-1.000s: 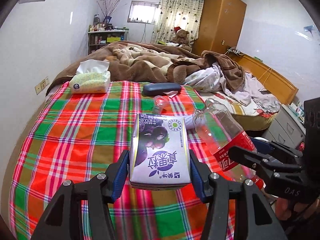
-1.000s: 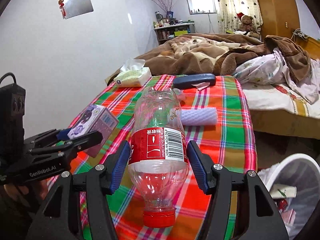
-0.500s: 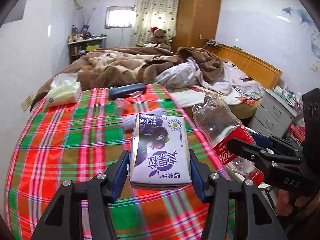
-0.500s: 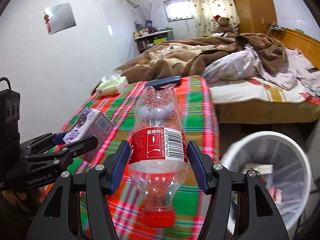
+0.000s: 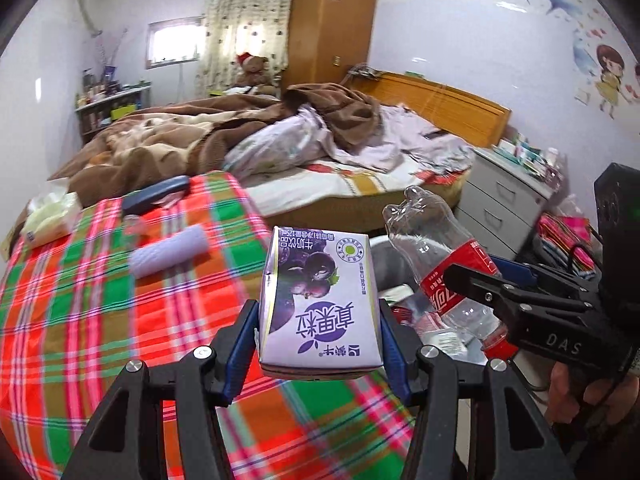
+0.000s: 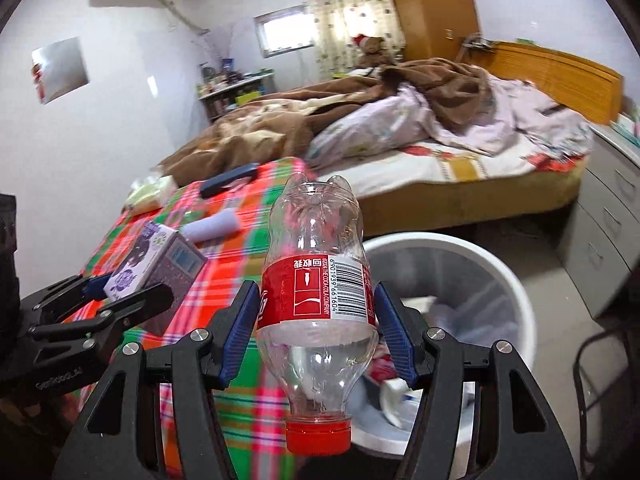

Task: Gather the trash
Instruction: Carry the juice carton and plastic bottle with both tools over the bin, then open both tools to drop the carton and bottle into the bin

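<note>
My left gripper [image 5: 318,344] is shut on a purple milk carton [image 5: 318,300], held above the right edge of the plaid cloth [image 5: 80,300]. My right gripper [image 6: 316,324] is shut on an empty clear cola bottle [image 6: 316,280] with a red label, its red cap toward the camera. The bottle hangs at the near left rim of a white trash bin [image 6: 500,276] that holds some litter. In the left wrist view the bottle [image 5: 440,264] and the right gripper [image 5: 492,292] are at the right, with the bin [image 5: 384,256] mostly hidden behind the carton. The right wrist view shows the carton [image 6: 156,256] at left.
On the plaid cloth lie a pale lilac roll [image 5: 170,254], a dark blue case [image 5: 156,194] and a tissue pack [image 5: 48,216]. Behind is a bed with brown blankets [image 5: 180,140]. Grey drawers [image 6: 608,224] stand to the right of the bin.
Both grippers have swung to the right with their loads, away from the plaid cloth's middle. The white bin has come into the right wrist view and grown larger under the bottle.
</note>
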